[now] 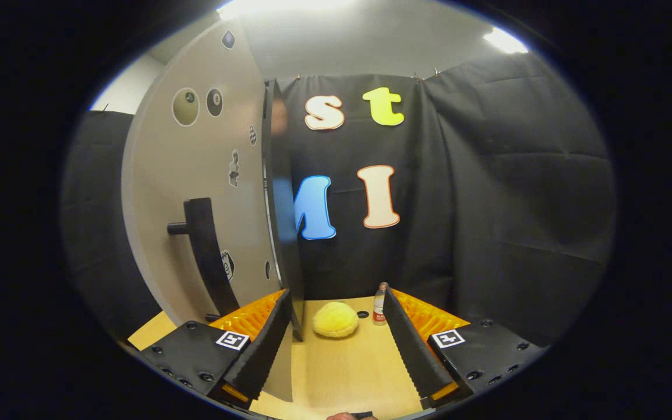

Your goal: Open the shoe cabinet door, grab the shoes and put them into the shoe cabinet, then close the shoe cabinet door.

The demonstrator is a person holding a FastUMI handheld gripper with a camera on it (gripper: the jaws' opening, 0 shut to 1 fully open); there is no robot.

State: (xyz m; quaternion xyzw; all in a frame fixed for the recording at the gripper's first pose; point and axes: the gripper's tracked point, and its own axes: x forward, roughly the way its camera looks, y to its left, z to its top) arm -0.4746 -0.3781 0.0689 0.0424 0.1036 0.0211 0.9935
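Shoe cabinet door [196, 198] (grey, with stickers and a black handle [207, 256]) stands ajar, its edge just beside the left finger. Gripper [336, 344] fingers are spread apart, gripping nothing. Ahead between them on the wooden table [342, 373] lies a yellow fluffy shoe [335, 319], a small bottle [379, 303] just beside it.

black cloth wall [517, 204] behind, grey ceiling w/ 2 lights [505, 41], wood tabletop [342, 367].

Test booth, black cloth walls [517, 175], wood tabletop [342, 367]
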